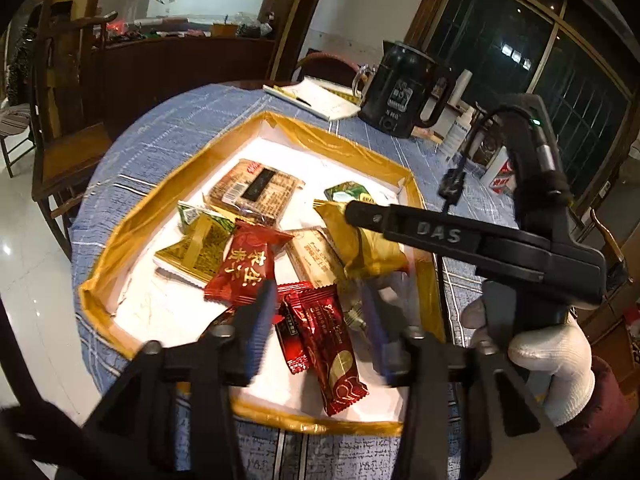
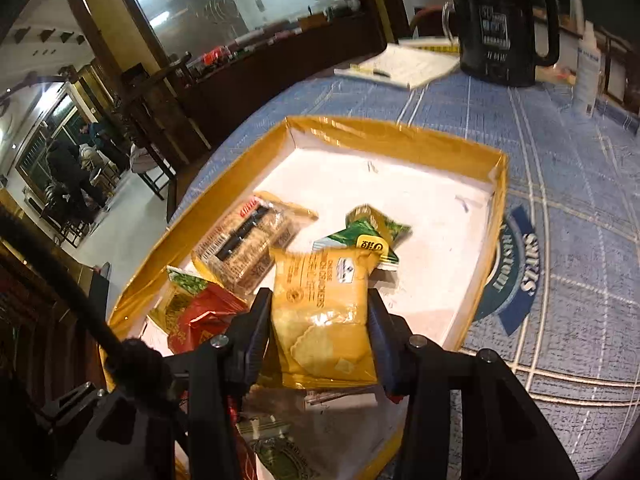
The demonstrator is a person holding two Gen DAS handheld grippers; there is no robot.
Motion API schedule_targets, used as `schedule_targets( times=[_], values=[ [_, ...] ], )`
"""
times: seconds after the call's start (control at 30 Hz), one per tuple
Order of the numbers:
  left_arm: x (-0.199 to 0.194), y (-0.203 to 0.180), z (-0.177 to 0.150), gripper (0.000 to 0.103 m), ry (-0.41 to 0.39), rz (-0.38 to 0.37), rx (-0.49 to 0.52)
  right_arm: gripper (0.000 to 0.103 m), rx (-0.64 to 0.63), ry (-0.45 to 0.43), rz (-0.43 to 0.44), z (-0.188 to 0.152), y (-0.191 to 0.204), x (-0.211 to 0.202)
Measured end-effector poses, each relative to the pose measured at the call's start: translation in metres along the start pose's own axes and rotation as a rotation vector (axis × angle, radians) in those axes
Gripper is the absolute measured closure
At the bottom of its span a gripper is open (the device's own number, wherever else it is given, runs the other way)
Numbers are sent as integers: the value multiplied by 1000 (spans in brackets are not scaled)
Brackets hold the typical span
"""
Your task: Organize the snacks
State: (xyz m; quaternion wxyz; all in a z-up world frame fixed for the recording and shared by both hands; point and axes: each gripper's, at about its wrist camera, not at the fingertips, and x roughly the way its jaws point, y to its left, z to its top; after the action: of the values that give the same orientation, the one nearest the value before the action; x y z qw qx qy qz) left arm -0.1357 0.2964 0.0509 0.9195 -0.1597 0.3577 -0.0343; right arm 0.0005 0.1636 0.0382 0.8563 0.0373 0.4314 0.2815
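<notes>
Right gripper [image 2: 318, 324] pinches a glossy yellow cracker packet [image 2: 324, 312] by its side edges over the near part of the gold-taped white tray [image 2: 400, 136]; left gripper [image 1: 320, 316], seen only in its own view, spread above crinkly red wrappers [image 1: 320, 344].

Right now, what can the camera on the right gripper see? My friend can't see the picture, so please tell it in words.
The right gripper squeezes a yellow cracker packet over a gold-edged tray. More snacks lie in the tray: a brown biscuit pack, a green packet and a red one. A black jug stands behind on the blue tablecloth.
</notes>
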Motion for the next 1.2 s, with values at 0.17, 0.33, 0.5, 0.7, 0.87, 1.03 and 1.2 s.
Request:
schedule_targets(
  times=[0.17,0.33,0.5,0.7,0.87,1.03,1.2],
  values=[
    [-28,-2,-4,25,-97,53,-42,51,-13,-87,15,-10,1,-43],
    [-50,-7,-11,23,-189,97,-80,47,-29,-178,14,-39,0,-87],
    [-56,-21,-17,22,-250,190,-69,45,4,-250,-1,-65,-8,-117],
    [-64,-52,-34,18,-288,280,-6,43,82,-300,-9,-88,-28,-144],
    [-85,-71,-42,15,-327,277,6,42,125,-333,-21,-108,-40,-161],
    [-90,-83,-43,14,-319,245,12,41,130,-354,-24,-122,-42,-171],
    [-92,-96,-45,14,-321,213,24,38,100,-373,-51,-128,-37,-178]
  ],
)
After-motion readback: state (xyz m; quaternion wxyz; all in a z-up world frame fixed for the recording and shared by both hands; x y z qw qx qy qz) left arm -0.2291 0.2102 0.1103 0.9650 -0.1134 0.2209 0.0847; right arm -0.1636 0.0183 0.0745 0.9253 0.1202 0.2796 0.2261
